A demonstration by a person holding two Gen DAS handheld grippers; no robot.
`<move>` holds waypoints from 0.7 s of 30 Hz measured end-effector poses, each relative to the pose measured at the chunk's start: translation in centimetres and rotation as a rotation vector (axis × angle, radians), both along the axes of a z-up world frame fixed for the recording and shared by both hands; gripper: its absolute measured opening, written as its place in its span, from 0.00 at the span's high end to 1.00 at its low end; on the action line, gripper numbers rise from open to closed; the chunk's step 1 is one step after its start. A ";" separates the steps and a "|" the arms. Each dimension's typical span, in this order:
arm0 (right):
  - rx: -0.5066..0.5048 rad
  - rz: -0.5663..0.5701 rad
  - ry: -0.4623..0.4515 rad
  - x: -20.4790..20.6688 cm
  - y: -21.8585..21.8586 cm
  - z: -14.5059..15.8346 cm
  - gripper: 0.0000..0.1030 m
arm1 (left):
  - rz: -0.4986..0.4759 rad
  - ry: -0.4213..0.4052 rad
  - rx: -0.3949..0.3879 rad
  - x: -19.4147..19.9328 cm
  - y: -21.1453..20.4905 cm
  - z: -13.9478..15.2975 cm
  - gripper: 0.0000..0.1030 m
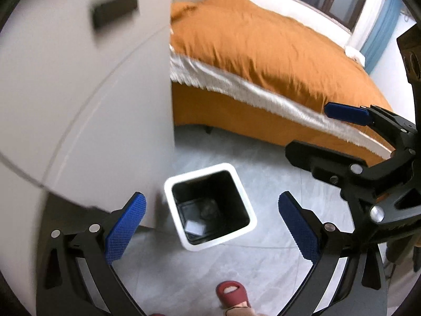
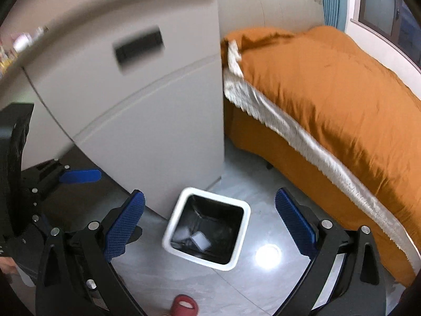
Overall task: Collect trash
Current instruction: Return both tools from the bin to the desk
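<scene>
- Trash, what little I can make out, lies at the bottom of the bin (image 1: 210,205): a pale squarish scrap (image 2: 200,241) and something darker and crumpled beside it, too dim to name
- That white-rimmed, black-lined bin stands on the grey floor (image 1: 236,271), right by the corner of the pale cabinet (image 1: 86,110) and near the foot of the bed with the orange cover (image 1: 263,50)
- Going by those bits in the bin, I'd judge at least some collecting is done; whether more rubbish waits elsewhere in the room I cannot say, since none lies on the stretch of floor in sight
- Some small items sit blurred on the cabinet top in the right wrist view; too smeared to tell if any of it is waste
- Left gripper (image 1: 211,223) hangs above the bin with its blue pads (image 1: 126,226) spread wide, nothing between them and nothing touched
- Right gripper (image 2: 210,223) is likewise above the bin, fingers well apart, blue pads (image 2: 294,223) bare, carrying nothing
- Each gripper shows at the edge of the other's view, side by side and apart from one another
- A red slipper (image 1: 232,293) on the person's foot stands on the floor just short of the bin
- With both hands empty, my guess is the next job is to go looking for another piece, if any is left
</scene>
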State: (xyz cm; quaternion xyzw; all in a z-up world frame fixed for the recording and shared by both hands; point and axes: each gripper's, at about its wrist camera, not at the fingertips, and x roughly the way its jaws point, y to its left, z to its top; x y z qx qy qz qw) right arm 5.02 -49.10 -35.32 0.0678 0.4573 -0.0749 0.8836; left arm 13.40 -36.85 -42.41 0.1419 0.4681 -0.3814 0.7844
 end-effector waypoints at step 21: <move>-0.057 0.193 -0.262 0.7 11.7 19.2 0.04 | 0.260 -0.233 -0.143 -2.7 15.0 20.7 0.04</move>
